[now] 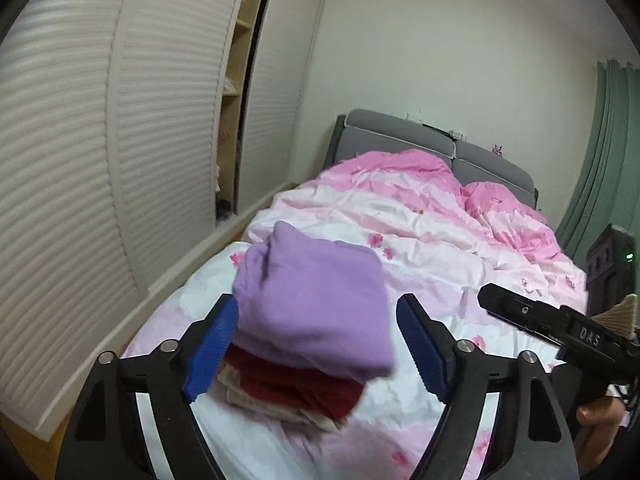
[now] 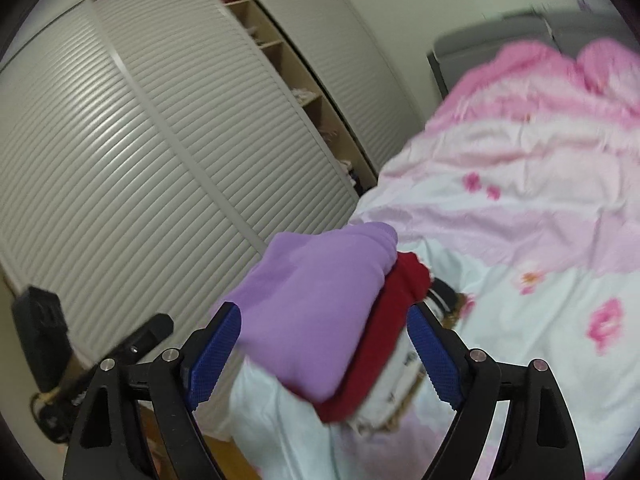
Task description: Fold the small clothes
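On the bed [image 1: 420, 240], our folded purple garment [image 1: 308, 312] atop red garment [image 1: 296, 392], left tool [image 1: 320, 344] and right tool [image 2: 324, 352] both released, flanking the stack.

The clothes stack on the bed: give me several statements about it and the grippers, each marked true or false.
1. The purple garment lies on top of the stack. True.
2. A red garment lies directly under it. True.
3. The left gripper is clamped on the stack. False: its jaws stand open, pads clear of the cloth.
4. The stack sits on a bare wooden table. False: it rests on a pink floral duvet.
5. The right gripper is open. True.
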`<state>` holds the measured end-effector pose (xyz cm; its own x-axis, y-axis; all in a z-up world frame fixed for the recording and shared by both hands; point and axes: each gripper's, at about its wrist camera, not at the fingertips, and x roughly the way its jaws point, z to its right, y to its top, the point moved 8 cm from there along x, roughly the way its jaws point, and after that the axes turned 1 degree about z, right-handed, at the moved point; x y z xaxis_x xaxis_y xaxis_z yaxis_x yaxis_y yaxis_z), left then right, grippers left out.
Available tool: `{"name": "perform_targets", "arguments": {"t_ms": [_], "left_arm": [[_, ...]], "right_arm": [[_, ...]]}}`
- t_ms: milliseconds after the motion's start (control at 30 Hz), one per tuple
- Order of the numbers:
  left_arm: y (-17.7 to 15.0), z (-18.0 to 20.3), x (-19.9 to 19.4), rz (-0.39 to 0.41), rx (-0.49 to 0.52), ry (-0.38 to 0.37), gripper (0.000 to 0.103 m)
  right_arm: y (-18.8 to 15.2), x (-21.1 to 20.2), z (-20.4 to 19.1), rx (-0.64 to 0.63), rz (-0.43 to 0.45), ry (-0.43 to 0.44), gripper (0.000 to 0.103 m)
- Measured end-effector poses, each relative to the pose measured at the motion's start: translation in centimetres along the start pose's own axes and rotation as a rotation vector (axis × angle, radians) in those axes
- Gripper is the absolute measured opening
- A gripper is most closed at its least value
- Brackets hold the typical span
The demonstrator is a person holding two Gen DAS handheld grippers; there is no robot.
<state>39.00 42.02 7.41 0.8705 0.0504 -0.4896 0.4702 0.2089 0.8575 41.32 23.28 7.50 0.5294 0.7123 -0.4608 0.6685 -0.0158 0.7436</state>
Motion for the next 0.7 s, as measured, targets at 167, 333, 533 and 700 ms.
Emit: {"name": "perform_targets", "arguments": {"t_ms": [167,333,533,700], "left_arm": [[-3.1,4.9,-6.2,0.042,0.046,0.043,0.082],[-7.4,10.6,-11.9,0.09,0.082,0.044,0.085],[-13.3,18.2,-16.4,0.115,0.111,-0.037,0.096],[-17.6,24.3,-18.8,0.104,0.156,-0.139,0.103]], "right_arm": [[-2.8,-8.4,-1.2,-0.134,0.054,-0.072,0.086],[-6.5,-17.5,0.5,-0.231,0.12,-0.203,0.086],[-11.3,-28.0,5.6,-0.214,0.16,-0.356,0.088],[-16.1,-35.3,9.8,-0.158,0.18,-0.489,0.089]]}}
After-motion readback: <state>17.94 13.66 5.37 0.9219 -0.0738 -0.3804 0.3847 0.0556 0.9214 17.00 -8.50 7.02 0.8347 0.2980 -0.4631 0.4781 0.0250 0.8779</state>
